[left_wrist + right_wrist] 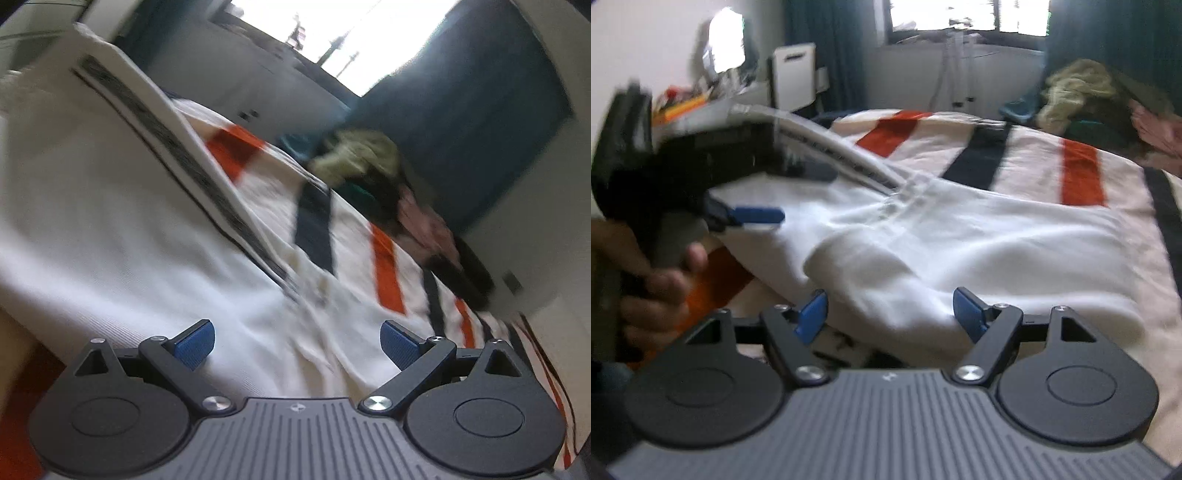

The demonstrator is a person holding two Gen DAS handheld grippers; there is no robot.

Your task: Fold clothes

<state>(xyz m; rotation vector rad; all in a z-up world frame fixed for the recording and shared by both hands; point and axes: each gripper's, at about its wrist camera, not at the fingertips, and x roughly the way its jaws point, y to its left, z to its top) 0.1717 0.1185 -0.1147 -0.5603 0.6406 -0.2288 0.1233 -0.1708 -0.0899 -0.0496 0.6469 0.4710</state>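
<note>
A white garment (pixel 960 236) with a dark-striped ribbed band (pixel 827 144) lies on a bed with a white bedspread (pixel 1027 147) striped orange and navy. My right gripper (pixel 890 314) is open, its blue pads (pixel 967 314) just above the garment's near folded edge. My left gripper (pixel 297 345) is open over the white cloth (pixel 110 221). It also shows in the right wrist view (pixel 757 216), held by a hand at the left, blue fingers apart beside the raised band. The band (pixel 177 147) runs diagonally in the left wrist view.
A pile of other clothes (pixel 1086 96) lies at the bed's far right corner, also seen in the left wrist view (pixel 362 158). A window, dark teal curtains (pixel 820 44) and a white heater (pixel 794 74) stand behind the bed. A cluttered desk (pixel 694 103) is at the left.
</note>
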